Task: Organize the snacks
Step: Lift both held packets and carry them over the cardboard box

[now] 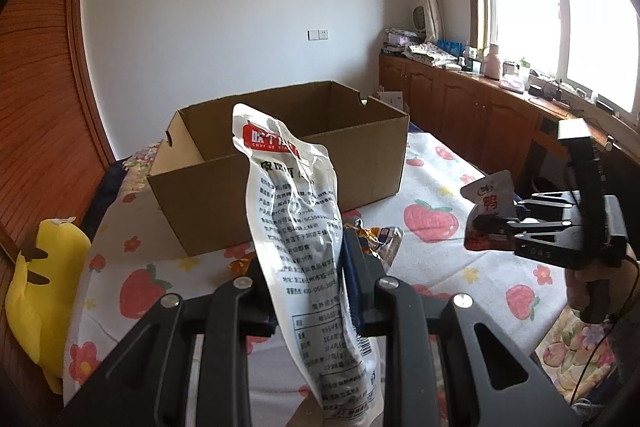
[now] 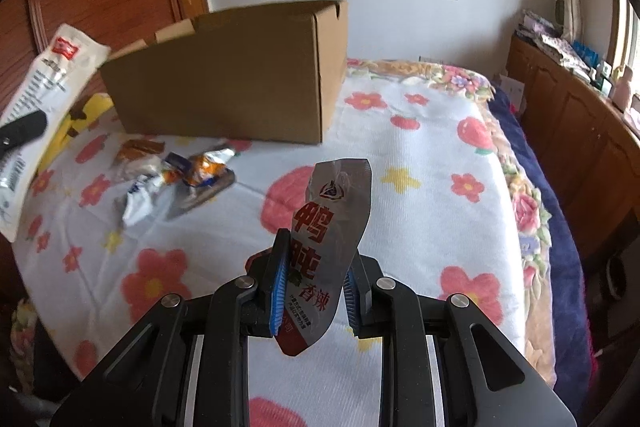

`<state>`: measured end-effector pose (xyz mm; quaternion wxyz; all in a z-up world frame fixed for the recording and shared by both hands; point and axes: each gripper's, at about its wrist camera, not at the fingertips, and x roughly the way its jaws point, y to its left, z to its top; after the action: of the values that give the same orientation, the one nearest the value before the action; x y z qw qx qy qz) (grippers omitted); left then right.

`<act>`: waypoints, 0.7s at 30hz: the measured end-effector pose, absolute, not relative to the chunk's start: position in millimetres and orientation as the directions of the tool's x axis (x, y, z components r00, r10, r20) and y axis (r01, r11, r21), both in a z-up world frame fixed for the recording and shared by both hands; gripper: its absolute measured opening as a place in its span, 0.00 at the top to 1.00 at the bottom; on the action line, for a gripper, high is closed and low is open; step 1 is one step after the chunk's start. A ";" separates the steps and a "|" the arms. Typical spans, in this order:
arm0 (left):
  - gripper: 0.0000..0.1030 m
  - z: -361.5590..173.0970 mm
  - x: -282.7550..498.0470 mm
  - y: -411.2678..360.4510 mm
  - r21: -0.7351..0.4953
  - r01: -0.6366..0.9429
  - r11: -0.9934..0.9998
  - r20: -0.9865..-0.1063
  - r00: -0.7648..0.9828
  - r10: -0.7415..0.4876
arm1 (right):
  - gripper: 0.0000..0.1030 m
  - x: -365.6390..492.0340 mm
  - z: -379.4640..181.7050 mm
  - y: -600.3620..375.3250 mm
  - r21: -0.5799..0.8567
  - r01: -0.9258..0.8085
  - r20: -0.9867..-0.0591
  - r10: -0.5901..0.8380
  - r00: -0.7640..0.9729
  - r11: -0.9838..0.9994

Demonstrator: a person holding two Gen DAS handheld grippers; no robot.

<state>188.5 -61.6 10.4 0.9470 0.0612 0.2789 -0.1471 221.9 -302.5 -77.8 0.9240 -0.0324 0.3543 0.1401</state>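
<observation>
Fingers of left gripper (image 1: 320,291) clamp white packet (image 1: 298,227); right gripper (image 2: 316,287) fingers clamp grey packet (image 2: 326,239).

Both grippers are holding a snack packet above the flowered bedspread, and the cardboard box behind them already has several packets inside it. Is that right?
Not quite: the cardboard box is wrong. The left wrist view looks into it, and the part of its inside that shows is bare. The rest holds: the left gripper clamps a white snack packet, the right gripper a silver-and-red snack packet, above the flowered bedspread.

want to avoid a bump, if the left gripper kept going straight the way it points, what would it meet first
Probably the cardboard box, its near wall; depth is hard to judge. The left gripper holds a white snack packet.
</observation>
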 end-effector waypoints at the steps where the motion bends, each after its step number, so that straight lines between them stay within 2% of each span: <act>1: 0.77 12.6 187.0 -60.9 0.031 0.312 0.950 -0.542 0.803 -0.246 | 0.78 217.5 -71.9 -301.6 0.035 -0.285 -0.656 0.237 0.716 0.958; 11: 0.77 39.4 169.0 -54.9 0.029 0.300 0.953 -0.489 0.836 -0.248 | 0.78 172.9 -11.1 -284.1 0.000 -0.343 -0.578 0.280 0.767 0.939; 21: 0.77 56.8 164.0 -45.1 0.019 0.272 0.962 -0.456 0.859 -0.234 | 0.78 147.7 26.1 -267.4 -0.035 -0.387 -0.522 0.314 0.793 0.921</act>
<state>164.0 -45.1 56.8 0.9631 0.0413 0.2312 -0.1312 147.7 -267.4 26.1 0.9442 -0.0702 0.2628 0.1856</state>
